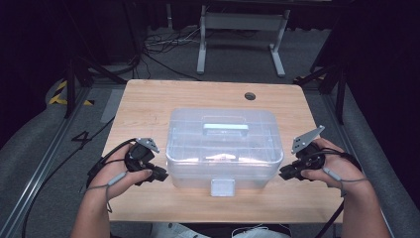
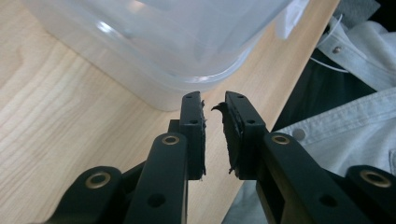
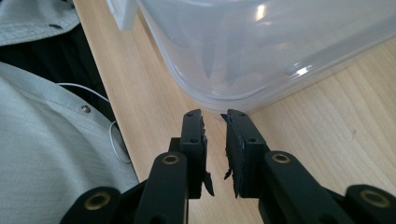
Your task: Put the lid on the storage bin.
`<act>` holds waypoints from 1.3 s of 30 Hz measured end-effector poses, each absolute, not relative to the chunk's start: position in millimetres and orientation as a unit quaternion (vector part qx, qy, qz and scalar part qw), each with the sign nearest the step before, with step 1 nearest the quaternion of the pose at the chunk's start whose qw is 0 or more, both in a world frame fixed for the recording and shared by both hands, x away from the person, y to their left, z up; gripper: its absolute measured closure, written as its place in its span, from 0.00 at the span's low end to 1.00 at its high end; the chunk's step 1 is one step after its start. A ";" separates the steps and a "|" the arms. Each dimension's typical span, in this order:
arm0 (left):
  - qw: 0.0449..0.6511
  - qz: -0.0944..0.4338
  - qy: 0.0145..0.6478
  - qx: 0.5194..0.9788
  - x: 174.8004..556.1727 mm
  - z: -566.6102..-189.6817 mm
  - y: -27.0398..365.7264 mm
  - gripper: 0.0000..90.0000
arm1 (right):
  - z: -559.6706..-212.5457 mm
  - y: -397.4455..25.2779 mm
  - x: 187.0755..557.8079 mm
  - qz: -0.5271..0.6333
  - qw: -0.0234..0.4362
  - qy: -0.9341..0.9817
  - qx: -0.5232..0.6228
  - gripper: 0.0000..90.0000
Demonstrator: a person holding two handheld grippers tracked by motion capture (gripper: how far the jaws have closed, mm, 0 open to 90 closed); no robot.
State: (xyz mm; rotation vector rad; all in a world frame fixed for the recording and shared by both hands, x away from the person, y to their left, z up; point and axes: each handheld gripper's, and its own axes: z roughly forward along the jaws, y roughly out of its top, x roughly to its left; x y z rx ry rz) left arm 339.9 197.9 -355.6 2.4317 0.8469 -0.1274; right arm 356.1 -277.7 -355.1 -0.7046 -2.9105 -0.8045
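One wooden table (image 1: 148,99), pale grain, round cable hole (image 1: 250,96) near its far right corner; it carries everything listed below.
One clear plastic storage box (image 1: 223,148), lid on, standing at the middle of the table toward my side; a handle (image 1: 225,127) lies flat across the lid, and a white latch (image 1: 222,187) hangs at the middle of the near wall. Something pale lies inside, too blurred through the plastic to name.
My left gripper (image 1: 161,174), held low just beside the box's near left corner; in the left gripper view its tips (image 2: 215,105) sit close to the rounded corner (image 2: 187,79), apart from it. Jaws narrow, a slim gap between the pads, nothing in them.
My right gripper (image 1: 283,173), held just beside the near right corner; its tips (image 3: 215,116) are near the box (image 3: 261,51) without touching. Jaws narrow, nothing held.
My grey shirt (image 3: 42,140) shows past the table edge
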 end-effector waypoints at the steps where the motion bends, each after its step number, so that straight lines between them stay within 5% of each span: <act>1: 0.278 -0.047 0.316 0.906 339.9 -355.6 197.9 0.86 | -354.5 -279.6 356.3 -0.265 0.017 -0.935 -0.233 0.85; 24: 0.380 0.105 0.427 0.814 355.6 -351.3 242.4 0.78 | -340.5 -333.4 377.9 -0.414 -0.131 -0.829 -0.352 0.65; 39: 0.389 0.141 0.459 0.786 386.6 -388.5 250.3 0.51 | -391.1 -348.9 413.4 -0.406 -0.193 -0.806 -0.385 0.45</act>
